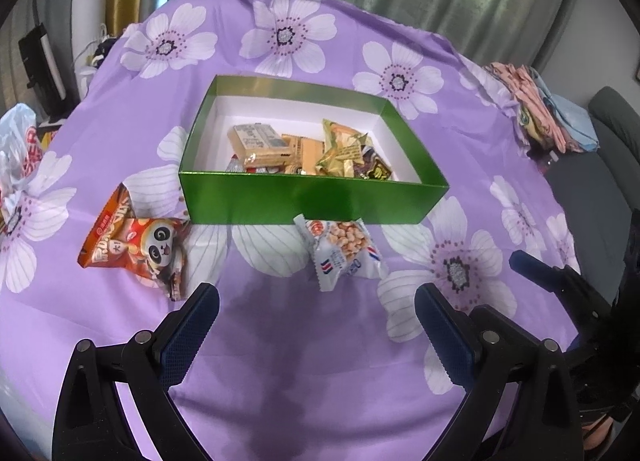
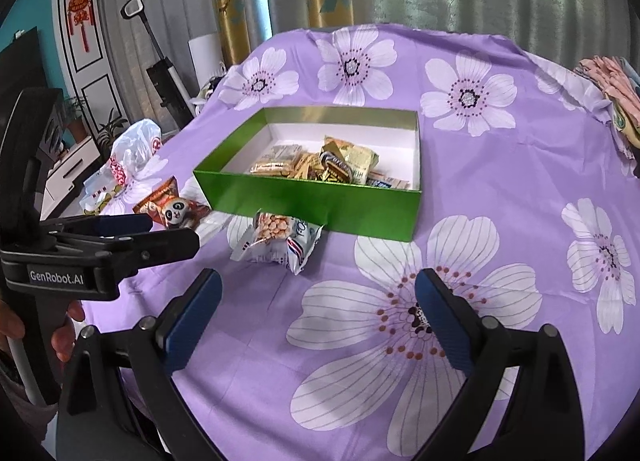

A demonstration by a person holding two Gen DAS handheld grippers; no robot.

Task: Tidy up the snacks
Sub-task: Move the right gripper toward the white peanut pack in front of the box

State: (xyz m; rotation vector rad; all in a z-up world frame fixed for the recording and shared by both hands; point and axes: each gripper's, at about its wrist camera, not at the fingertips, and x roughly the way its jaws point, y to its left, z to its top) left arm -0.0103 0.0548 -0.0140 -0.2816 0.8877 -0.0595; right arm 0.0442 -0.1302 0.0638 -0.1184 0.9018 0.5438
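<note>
Peanuts [image 1: 344, 251] lie dead ahead of the left gripper [image 1: 316, 325], nearer than the right gripper [image 2: 316, 321]; both gape empty.

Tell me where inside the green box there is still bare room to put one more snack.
The green box has bare white floor along its left wall and far wall. The snack pile crowds the middle and near-right. Outside, the peanut packet and panda packet lie by its near wall.

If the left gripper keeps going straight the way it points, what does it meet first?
Most likely the white peanut packet, lying just ahead of the left gripper with its open jaws, against the green box. Depth is uncertain.
</note>
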